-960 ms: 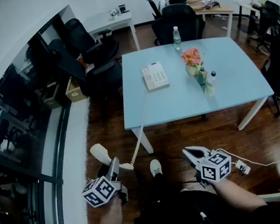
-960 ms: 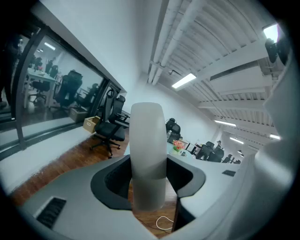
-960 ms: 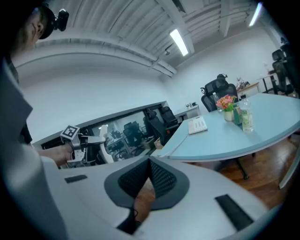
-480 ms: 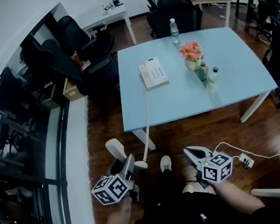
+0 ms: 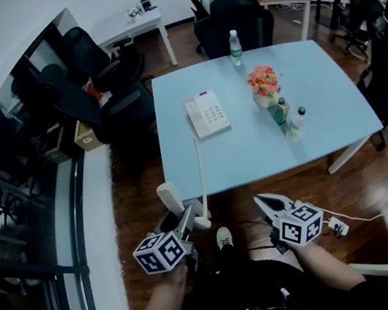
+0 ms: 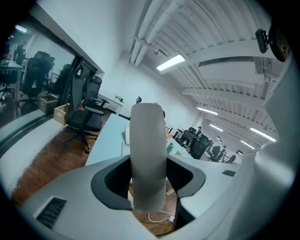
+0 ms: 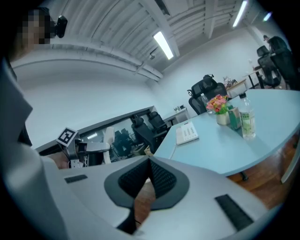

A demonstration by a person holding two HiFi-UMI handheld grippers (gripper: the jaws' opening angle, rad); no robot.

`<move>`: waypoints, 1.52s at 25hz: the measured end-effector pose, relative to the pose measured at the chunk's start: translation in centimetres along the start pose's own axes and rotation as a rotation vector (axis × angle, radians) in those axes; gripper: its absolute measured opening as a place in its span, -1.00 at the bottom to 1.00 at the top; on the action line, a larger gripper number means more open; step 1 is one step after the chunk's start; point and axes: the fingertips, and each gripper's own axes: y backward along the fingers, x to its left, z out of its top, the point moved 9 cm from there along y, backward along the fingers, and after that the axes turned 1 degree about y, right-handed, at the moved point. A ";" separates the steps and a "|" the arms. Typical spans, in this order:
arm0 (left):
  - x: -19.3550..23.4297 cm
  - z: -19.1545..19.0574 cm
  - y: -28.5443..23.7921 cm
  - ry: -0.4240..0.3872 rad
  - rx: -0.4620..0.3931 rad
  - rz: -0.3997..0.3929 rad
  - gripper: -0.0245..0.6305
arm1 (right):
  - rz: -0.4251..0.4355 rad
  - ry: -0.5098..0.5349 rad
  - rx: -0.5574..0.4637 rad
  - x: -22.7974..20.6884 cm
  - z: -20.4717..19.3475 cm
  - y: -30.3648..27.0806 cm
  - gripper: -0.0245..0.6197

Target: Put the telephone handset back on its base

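The white telephone base lies on the light blue table, near its left side. A cord runs from it over the table's front edge down to the white handset. My left gripper is shut on the handset, low in front of the table. In the left gripper view the handset stands upright between the jaws. My right gripper is shut and holds nothing, its pads meeting. The right gripper view shows the base and the left gripper.
A pot of flowers, a small green bottle and two water bottles stand on the table. Black office chairs ring it. A power strip lies on the wood floor. A glass wall runs along the left.
The table has come nearer in the head view. My left gripper has moved right and toward the table's front edge with the handset. The right gripper has barely moved.
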 end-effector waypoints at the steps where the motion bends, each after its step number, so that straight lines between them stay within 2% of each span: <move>1: 0.3 0.5 -0.8 0.005 0.001 -0.010 -0.26 | -0.003 0.013 -0.001 -0.1 0.9 -0.7 -0.87; 8: 3.0 4.3 -5.9 0.043 0.029 -0.073 -0.26 | -0.058 0.068 0.005 -1.0 6.6 -5.3 -0.87; 15: 6.2 7.5 -10.5 0.040 0.090 -0.133 -0.26 | -0.104 0.075 0.027 -1.3 8.4 -10.5 -0.87; 18: 7.2 9.0 -12.4 0.013 0.113 -0.160 -0.26 | -0.126 0.073 0.015 -1.6 9.3 -12.4 -0.87; 26: 8.4 10.7 -16.7 -0.002 0.157 -0.180 -0.26 | -0.160 0.077 0.044 -3.1 11.8 -15.8 -0.87; 32: 8.3 11.1 -19.2 0.003 0.169 -0.160 -0.26 | -0.155 0.080 0.027 -5.3 14.3 -17.2 -0.87; 38: 7.2 12.2 -21.0 0.018 0.103 -0.083 -0.26 | -0.074 0.096 0.086 -8.9 16.4 -20.2 -0.87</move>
